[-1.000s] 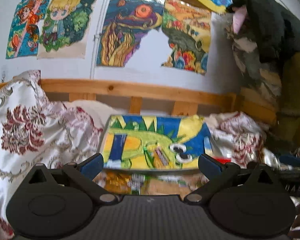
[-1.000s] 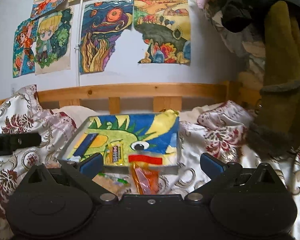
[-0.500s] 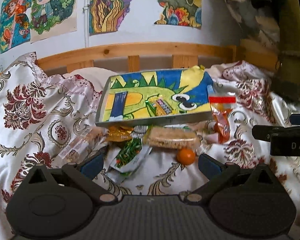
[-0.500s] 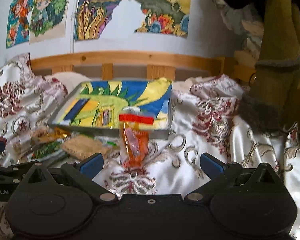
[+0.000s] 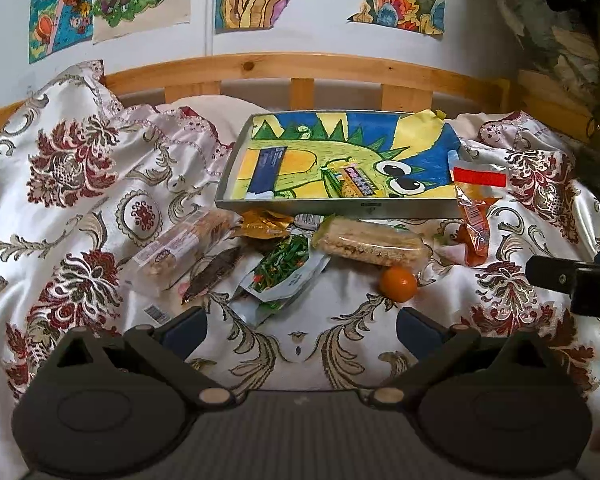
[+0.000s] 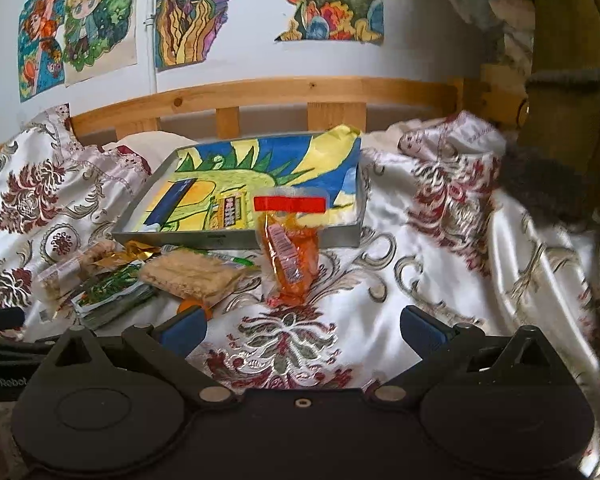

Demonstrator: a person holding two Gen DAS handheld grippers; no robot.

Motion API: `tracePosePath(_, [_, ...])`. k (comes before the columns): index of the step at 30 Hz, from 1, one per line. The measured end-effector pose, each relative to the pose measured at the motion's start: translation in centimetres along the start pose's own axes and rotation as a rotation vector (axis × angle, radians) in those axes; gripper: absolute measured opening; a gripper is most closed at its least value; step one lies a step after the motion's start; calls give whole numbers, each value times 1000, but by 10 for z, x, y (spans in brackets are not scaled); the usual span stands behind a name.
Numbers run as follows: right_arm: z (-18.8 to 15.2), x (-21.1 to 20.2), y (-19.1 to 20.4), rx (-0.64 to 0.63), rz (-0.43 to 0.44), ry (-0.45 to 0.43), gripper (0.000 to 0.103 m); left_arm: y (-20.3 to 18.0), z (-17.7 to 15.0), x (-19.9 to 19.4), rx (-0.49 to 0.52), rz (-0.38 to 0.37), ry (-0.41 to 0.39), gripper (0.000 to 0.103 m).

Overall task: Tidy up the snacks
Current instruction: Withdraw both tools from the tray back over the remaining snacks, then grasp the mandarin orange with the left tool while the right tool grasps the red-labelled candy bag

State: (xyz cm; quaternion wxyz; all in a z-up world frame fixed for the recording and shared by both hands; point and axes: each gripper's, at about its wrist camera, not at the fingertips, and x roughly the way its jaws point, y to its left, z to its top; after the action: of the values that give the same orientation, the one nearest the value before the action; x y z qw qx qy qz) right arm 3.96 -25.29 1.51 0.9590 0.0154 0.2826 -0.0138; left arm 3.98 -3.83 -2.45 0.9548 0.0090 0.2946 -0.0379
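Left claw (image 5: 300, 326): spread wide, empty, low over the bed.
Right claw (image 6: 302, 326): likewise released, empty.
Orange (image 5: 399, 283): nearest; round, firm, likely to roll.
Snack packets (image 5: 370, 245): heaped before the tray; light, crinkly, slippery; pinch a sealed edge.
Orange bag (image 6: 288, 252): leans against the tray; soft.
Tray (image 5: 340, 207): holds two snacks.
Bedspread (image 5: 80, 184): satin, rumpled, yielding.
Room: wooden headboard (image 5: 300, 68), drawings on wall.
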Motion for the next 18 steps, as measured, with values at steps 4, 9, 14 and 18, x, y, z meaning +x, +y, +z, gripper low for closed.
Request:
tracePosePath(4, [-1, 5, -1, 30, -10, 25, 102, -3, 2, 3, -5, 20, 9, 103])
tracePosePath(9, [-1, 8, -5, 57, 0, 34, 102, -3, 3, 5, -4, 0, 7, 103])
tracePosePath(14, [3, 7, -7, 61, 6, 6, 102, -3, 8, 6, 8, -24, -2, 103])
tracePosePath(18, [8, 9, -10, 51, 36, -15, 102, -6, 12, 10, 41, -45, -21, 103])
